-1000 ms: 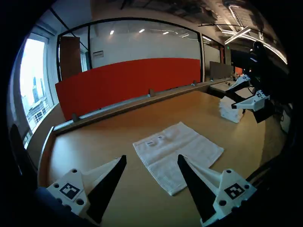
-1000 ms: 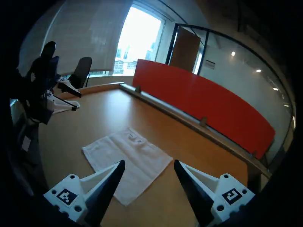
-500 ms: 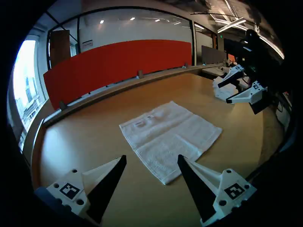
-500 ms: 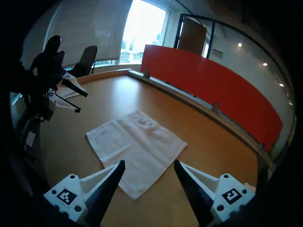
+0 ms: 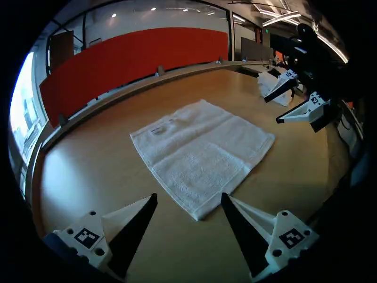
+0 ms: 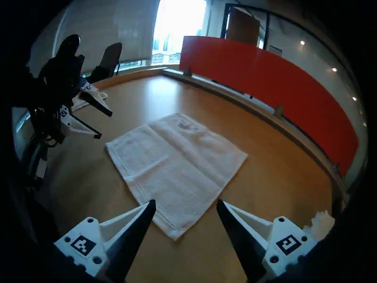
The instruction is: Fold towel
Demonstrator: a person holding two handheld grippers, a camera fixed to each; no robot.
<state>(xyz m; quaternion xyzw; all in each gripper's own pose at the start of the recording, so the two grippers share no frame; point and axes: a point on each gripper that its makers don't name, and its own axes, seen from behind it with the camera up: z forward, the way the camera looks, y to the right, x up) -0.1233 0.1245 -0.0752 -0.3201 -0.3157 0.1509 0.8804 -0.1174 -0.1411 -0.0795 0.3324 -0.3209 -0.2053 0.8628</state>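
Plainly, both pairs of tongs stand wide apart and grip nothing. We see the left tongs [image 5: 187,195] low over the desk [image 5: 89,174], their fingertips on either side of the near corner of the towel [image 5: 202,144]; whether they touch it we cannot tell. The right tongs [image 6: 184,202] are spread just as wide, with another corner of the towel [image 6: 174,160] lying just before their tips. In the left gripper view the right tongs [image 5: 271,111] also show farther off, beside the towel's right corner.

The towel is white and lies flat and unfolded on the wooden desk [image 6: 282,179], with hemmed edges and a small label near its far edge, in front of a red partition [image 5: 132,56].

Against half a second ago, the towel looms larger in both views and its corners sit closer to the fingertips; the spread of the tongs is unchanged.
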